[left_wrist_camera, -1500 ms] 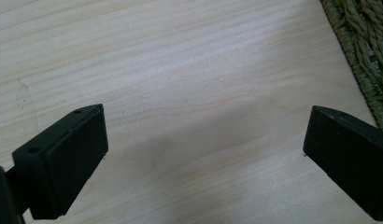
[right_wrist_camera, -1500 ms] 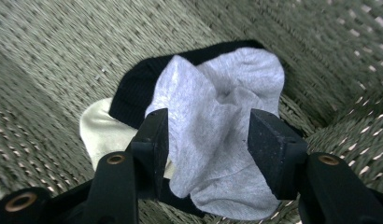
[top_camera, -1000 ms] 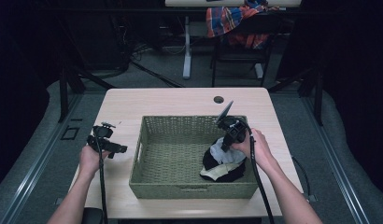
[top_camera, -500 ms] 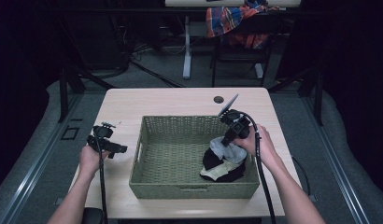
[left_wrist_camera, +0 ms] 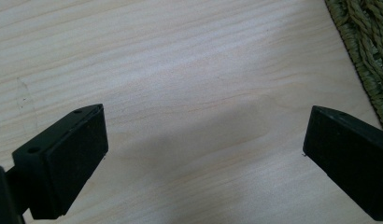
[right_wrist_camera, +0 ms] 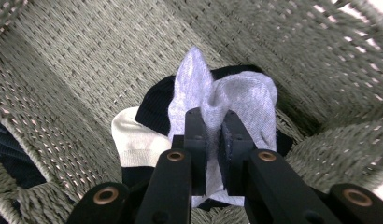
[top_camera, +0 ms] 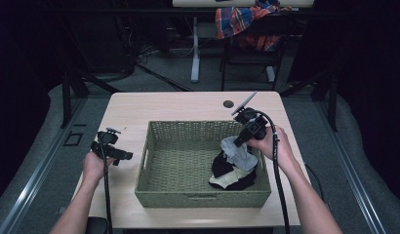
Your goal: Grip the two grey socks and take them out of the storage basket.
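Note:
A green woven basket (top_camera: pixel 178 158) stands in the middle of the wooden table (top_camera: pixel 188 105). In its right part lies a pile of socks: a black one (top_camera: pixel 222 168) and a cream one (top_camera: pixel 222 182). My right gripper (top_camera: pixel 238 141) is shut on a light grey sock (top_camera: pixel 239 153) and holds it a little above the pile. In the right gripper view the grey sock (right_wrist_camera: pixel 245 100) bunches between the jaws of the right gripper (right_wrist_camera: pixel 213 140), over the black sock (right_wrist_camera: pixel 154 109) and the cream sock (right_wrist_camera: pixel 133 137). My left gripper (top_camera: pixel 124 157) hovers open over bare table left of the basket; the left gripper (left_wrist_camera: pixel 203 140) has nothing between its jaws.
A small dark round hole (top_camera: pixel 229 104) sits in the table behind the basket. The basket's left half (top_camera: pixel 173 161) holds nothing. The basket's edge (left_wrist_camera: pixel 365 46) is at the upper right of the left gripper view. A chair with plaid cloth (top_camera: pixel 247 22) stands beyond the table.
My right gripper has risen and pulled the grey sock up off the pile. The left gripper has stayed in place.

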Motion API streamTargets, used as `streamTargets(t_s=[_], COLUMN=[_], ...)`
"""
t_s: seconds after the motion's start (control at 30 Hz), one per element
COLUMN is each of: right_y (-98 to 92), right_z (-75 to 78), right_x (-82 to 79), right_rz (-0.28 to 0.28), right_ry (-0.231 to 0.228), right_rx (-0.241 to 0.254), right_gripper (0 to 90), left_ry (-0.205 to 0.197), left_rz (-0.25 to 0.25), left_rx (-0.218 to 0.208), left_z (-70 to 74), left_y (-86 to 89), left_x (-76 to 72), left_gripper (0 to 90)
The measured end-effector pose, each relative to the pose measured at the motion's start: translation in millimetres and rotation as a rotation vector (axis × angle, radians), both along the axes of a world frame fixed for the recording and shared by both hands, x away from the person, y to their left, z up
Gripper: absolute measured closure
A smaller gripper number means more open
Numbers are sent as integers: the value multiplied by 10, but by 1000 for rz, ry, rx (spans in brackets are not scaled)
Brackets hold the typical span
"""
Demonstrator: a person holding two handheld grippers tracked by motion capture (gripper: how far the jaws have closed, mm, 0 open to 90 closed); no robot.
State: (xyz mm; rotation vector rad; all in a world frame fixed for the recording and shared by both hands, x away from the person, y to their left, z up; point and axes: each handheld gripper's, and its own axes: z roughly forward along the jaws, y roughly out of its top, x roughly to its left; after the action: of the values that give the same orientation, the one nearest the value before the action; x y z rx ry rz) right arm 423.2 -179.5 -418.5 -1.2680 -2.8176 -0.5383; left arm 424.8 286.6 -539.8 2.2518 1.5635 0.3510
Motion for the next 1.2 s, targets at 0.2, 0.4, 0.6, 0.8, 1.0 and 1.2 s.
streamTargets(t_s=[0.2,0.4,0.6,0.8,1.0,1.2], right_y=[-69,-114,-174,-221,-301,-401], right_z=[98,160,241,307,350,442], right_x=[-7,-11,-22,-30,-21,-35], right_rz=[-20,-33,-42,-55,-79,-90], right_ry=[-24,-30,-51,-67,-82,-98], right_rx=[30,43,66,73,81,88], right_gripper=[835,836,837,838,841,844], left_ry=[-1,2,4,9,9,6], left_rz=[0,-1,0,-1,0,0], left_rx=[0,1,-3,-4,-4,-4], left_z=[1,0,-5,-7,-9,-8], left_y=[0,-2,-6,-6,-4,0], left_x=[0,0,1,3,4,-1], left_gripper=[1,1,1,1,1,1])
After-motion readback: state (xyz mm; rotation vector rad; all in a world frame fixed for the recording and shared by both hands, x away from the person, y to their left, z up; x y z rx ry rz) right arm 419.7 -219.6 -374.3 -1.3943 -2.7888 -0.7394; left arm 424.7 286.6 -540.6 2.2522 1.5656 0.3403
